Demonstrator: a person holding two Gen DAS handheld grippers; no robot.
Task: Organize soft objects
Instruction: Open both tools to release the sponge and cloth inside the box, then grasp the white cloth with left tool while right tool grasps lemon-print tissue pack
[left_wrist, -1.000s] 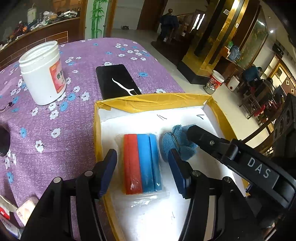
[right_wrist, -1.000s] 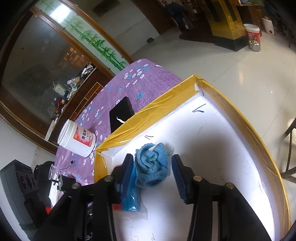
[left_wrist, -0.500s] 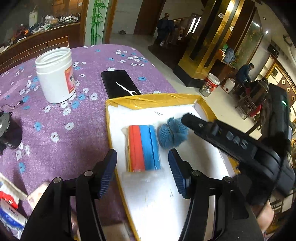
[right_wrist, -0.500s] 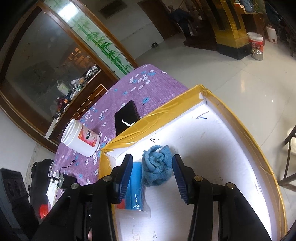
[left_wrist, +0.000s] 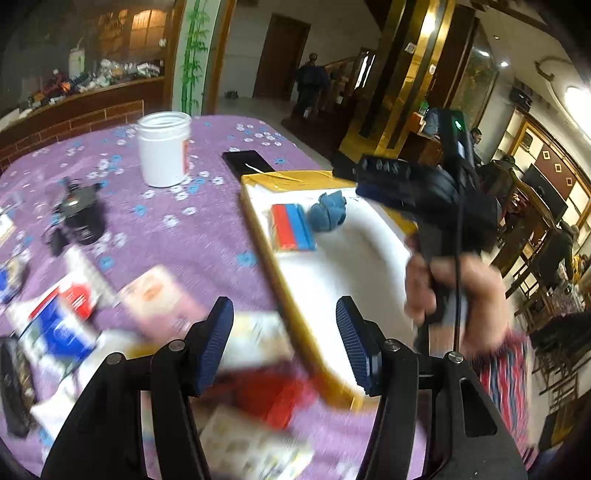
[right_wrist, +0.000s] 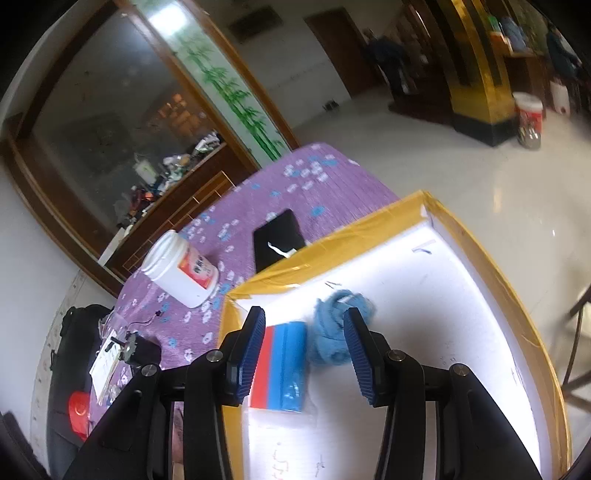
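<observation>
A white foam tray edged with yellow tape (right_wrist: 491, 273) sits at the corner of a round table under a purple flowered cloth (left_wrist: 166, 240). In the tray a crumpled blue knitted cloth (right_wrist: 328, 332) lies just beside a clear-wrapped pack of red and blue strips (right_wrist: 284, 369), both near the tray's far left corner. Beyond the tray a black phone (right_wrist: 277, 240) lies flat, partly cut off by the taped wall, and a white plastic jar with a red label (left_wrist: 164, 149) stands further out. Nearer the camera in the left wrist view, blurred packets and cartons (left_wrist: 74, 314) crowd the cloth beside a small black device (left_wrist: 79, 218); what they hold cannot be made out.

The right gripper (right_wrist: 304, 354) hangs above the tray with its blue ribbed pads spread, the cloth and the pack seen between them but untouched; a hand (left_wrist: 454, 291) grips its handle. The left gripper (left_wrist: 284, 345) is spread and empty over the tray's near yellow edge and the clutter, its jaws having just opened a little wider.

A second earlier the left gripper framed the pack inside the tray; it has since drawn back and sideways, out over the table. The right gripper has lifted off the cloth it then straddled closely.
</observation>
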